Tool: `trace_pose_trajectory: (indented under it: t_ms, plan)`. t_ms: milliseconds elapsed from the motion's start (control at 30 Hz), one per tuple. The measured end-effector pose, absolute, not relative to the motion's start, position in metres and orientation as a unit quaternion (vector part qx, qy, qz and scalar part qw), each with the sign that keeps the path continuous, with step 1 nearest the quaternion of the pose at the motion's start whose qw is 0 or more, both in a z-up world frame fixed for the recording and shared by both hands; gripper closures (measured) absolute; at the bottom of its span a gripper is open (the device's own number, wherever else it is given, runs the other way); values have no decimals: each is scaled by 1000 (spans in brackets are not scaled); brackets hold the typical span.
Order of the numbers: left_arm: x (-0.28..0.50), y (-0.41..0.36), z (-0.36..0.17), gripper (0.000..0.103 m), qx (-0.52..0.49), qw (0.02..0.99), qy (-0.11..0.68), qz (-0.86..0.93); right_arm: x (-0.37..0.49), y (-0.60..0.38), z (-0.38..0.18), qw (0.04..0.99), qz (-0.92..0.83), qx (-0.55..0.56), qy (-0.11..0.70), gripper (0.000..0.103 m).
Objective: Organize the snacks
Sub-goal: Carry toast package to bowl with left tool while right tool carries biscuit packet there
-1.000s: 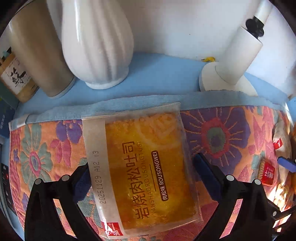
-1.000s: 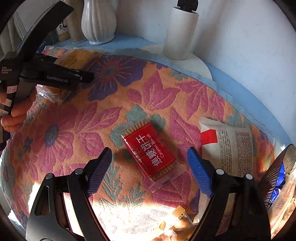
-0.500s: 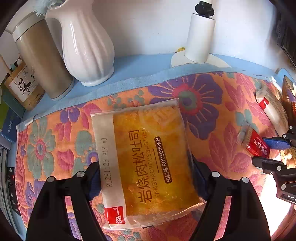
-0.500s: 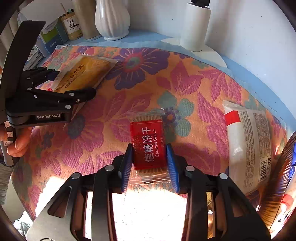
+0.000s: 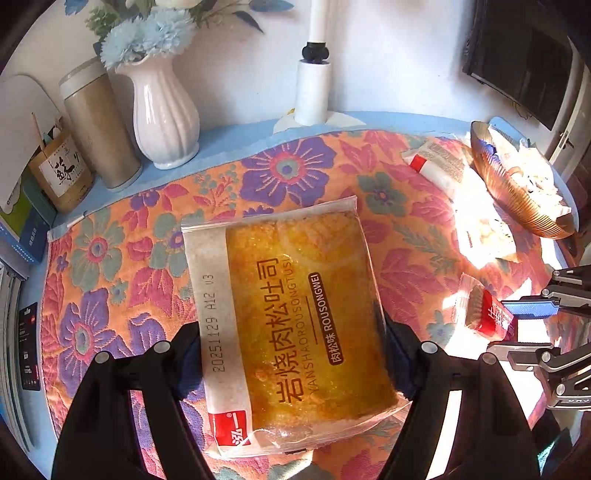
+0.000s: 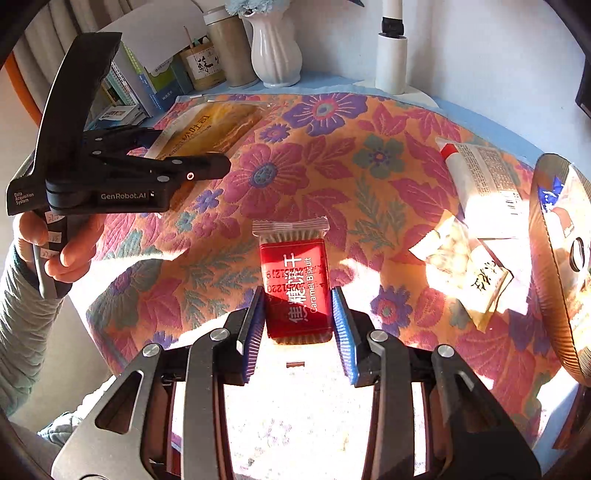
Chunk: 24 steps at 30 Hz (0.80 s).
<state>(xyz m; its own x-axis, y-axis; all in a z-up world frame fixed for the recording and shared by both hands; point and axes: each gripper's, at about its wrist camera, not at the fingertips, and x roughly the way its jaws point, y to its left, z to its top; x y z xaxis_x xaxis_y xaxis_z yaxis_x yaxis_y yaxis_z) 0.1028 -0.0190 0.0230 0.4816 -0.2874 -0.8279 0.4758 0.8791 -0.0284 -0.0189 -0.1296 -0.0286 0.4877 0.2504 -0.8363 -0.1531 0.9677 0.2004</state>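
Clear-wrapped golden toast pack (image 5: 295,314) is lifted flat off the floral cloth – the red caramel biscuit packet (image 6: 297,291) is up too, with two more snack bags (image 6: 484,177) lying by the ribbed basket (image 6: 550,266).

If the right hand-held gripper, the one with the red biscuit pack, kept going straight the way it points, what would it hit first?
Probably only the flowered cloth: ahead of the right hand-held gripper and its caramel biscuit pack lies bare fabric. Further on stands the white vase, though depth is hard to judge.

A home: floral cloth (image 5: 303,173) on the bench, flower vase (image 5: 164,114), books (image 6: 122,88), curtain (image 6: 74,14).
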Motion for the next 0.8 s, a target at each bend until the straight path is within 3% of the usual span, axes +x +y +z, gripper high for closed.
trace_pose_trajectory:
  t_ms: [200, 433, 633, 800]
  plan:
    - [92, -88, 82, 27, 100, 856, 405, -307, -72, -213, 27, 900, 25, 93, 425, 67]
    - [92, -224, 135, 27, 98, 832, 365, -407, -106, -345, 87, 922, -141, 171, 319, 67]
    - [92, -320, 128, 27, 105, 819, 346, -445, -91, -440, 86, 905, -201, 235, 293, 66]
    - [94, -350, 104, 27, 105, 828, 331, -440, -58, -483, 64, 890, -199, 285, 297, 66]
